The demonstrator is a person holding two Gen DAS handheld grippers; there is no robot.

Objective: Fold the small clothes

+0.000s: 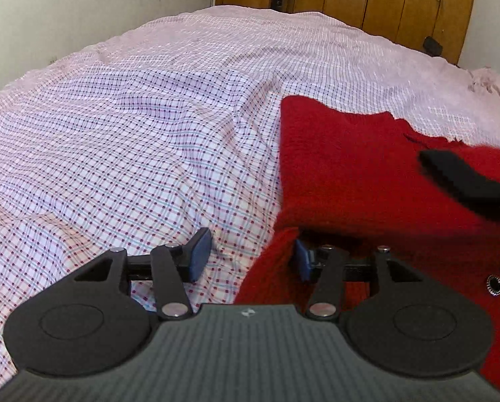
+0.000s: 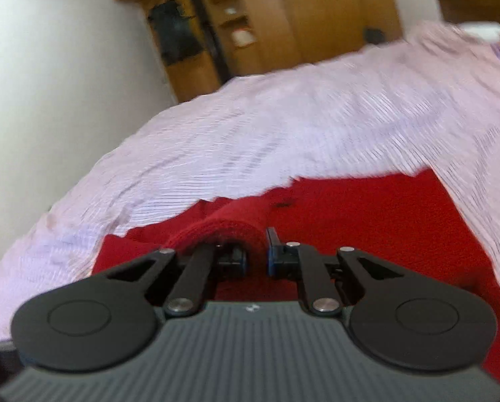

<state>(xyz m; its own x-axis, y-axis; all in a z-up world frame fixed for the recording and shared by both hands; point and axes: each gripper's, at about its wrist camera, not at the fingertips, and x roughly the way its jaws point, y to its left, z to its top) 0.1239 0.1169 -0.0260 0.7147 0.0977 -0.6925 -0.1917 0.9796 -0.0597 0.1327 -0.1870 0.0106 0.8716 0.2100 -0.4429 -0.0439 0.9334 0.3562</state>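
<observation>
Red sweater (image 1: 367,167): lay on the checked bedsheet (image 1: 133,134), left edge running from 12 to 6 o'clock.
Left gripper (image 1: 250,256): jaws apart, clutching nothing; sweater hem draped over the right pad.
Right gripper (image 2: 257,256): clenched on a raised sweater fold.
Open room: bare sheet from 9 to 12 o'clock.

My right wrist view is smeared by motion: the checks on the bedsheet (image 2: 283,127) run into streaks, and I can't make out what sits on the wardrobe (image 2: 250,26) shelves beyond the bed. The red sweater (image 1: 367,174) runs off the right edge in my left view. Its cloth covers the right pad (image 1: 302,259) of the left hand-held gripper (image 1: 250,256).
</observation>
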